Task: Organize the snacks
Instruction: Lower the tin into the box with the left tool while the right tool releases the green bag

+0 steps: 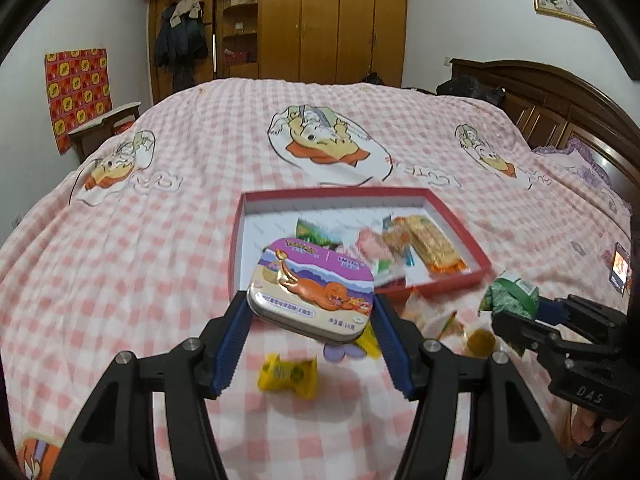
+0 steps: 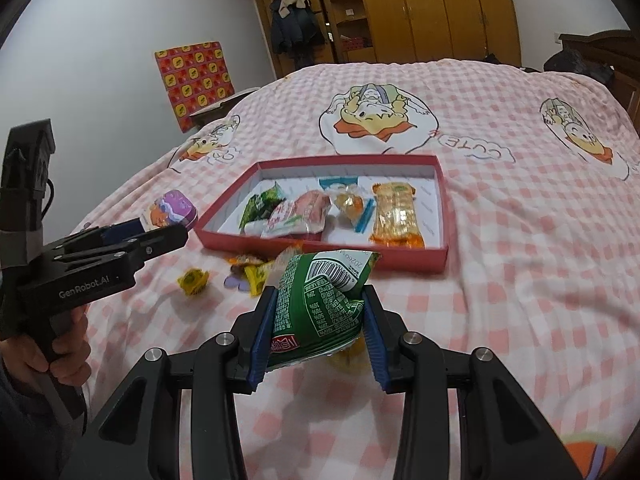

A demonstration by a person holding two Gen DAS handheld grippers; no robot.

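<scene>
The left gripper (image 1: 310,312) has its jaws closed on a small rounded metal tin with a purple lid and an orange cartoon creature (image 1: 314,286). The tin is gripped by its two short sides and hangs above the pink checked bed cover (image 1: 160,240). Just ahead of these jaws lies the shallow red cardboard box lid with a white inside (image 1: 460,216), which already holds several wrapped snacks, among them a long orange-yellow packet of crackers (image 1: 430,246). Below the jaws, on the bed cover, lies a small yellow wrapped candy (image 1: 288,376).

The right gripper (image 2: 322,312) has its jaws closed on a crumpled green snack bag with a white barcode label (image 2: 324,300), and they squeeze it from both sides. The bag is lifted off the bed, just in front of the near wall of the red box lid. To the left of these jaws a few loose yellow and orange candies (image 2: 248,270) lie on the cover.
</scene>
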